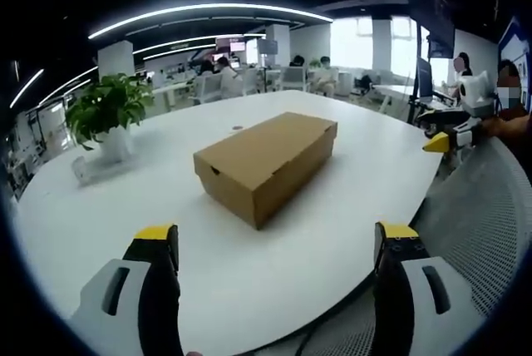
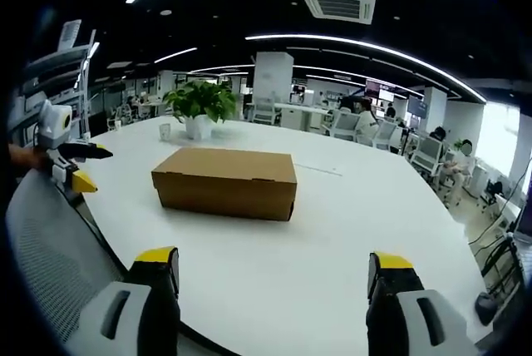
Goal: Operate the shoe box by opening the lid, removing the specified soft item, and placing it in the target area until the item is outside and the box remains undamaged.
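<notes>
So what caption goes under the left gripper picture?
Open left gripper faces a closed shoe box on a white table.

Item: plain brown rectangular cardboard shoe box (image 1: 268,162) (image 2: 226,180).
Lid: sitting fully closed, flush over the base, with a small notch showing in one end.
Pose: lying flat on its base, turned at an angle in the left gripper view.
Place: resting near the middle of the round white table (image 1: 249,264) (image 2: 332,231).
Condition: looking undented.
</notes>
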Motion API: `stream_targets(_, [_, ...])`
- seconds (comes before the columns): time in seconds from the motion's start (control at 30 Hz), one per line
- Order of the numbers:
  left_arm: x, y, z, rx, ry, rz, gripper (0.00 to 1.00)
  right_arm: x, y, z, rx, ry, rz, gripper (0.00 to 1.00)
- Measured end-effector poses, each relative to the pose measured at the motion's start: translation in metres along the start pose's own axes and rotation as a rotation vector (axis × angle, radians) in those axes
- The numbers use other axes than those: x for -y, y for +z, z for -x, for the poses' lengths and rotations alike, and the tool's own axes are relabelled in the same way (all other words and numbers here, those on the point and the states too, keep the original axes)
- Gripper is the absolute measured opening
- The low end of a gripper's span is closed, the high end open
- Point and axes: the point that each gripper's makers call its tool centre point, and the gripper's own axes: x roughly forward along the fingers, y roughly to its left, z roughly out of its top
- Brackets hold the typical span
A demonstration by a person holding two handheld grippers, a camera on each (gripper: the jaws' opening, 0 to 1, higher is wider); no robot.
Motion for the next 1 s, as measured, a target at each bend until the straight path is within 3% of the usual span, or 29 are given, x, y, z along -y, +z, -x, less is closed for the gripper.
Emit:
stream_targets(0.53, [0.008, 0.008, 0.001, 0.005, -0.010, 0.001, 0.99, -0.003, 0.000, 0.001, -0.010, 0.021, -0.018, 0.96])
stream_targets(0.7, [0.009, 0.011, 0.001, 0.016, -0.019, 0.036, 0.99, -0.002, 0.000, 0.002, -0.020, 0.020, -0.017, 0.98])
stream_targets(1.0, [0.013, 0.007, 0.000, -0.005, -0.046, 0.046, 0.99, 0.003, 0.013, 0.000, -0.013, 0.011, -0.013, 0.99])
